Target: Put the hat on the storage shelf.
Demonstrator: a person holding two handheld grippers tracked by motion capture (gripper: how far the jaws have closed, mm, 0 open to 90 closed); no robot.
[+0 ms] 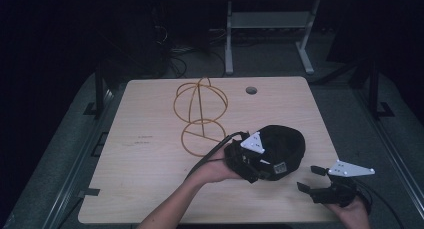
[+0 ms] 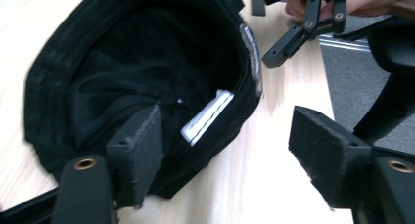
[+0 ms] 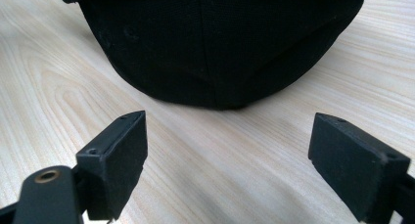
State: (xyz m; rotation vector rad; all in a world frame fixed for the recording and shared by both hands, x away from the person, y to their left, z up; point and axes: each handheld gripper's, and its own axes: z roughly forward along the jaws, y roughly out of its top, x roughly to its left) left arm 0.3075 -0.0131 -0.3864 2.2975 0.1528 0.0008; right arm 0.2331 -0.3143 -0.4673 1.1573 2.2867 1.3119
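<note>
left gripper view looks along the left gripper [image 2: 222, 150], whose jaws stand wide: one black pad sits inside the upturned black cap [image 2: 142, 82], just under its rim near a white label [image 2: 208, 117], while the other pad stands outside over bare wood, so the rim runs between them; whether the inner pad presses the cloth is hard to tell, it looks only to rest against it. right gripper view shows the right gripper [image 3: 227, 155] with jaws wide and nothing between them, low over the wood and pointing at the cap's rounded outer side, near it but apart. high view puts the cap toward the near right of the wooden table [image 1: 150, 189], the left gripper at its near-left edge and the right gripper by the table's near right corner. behind the cap stands an orange wire frame [image 1: 200, 114], apart from it.
</note>
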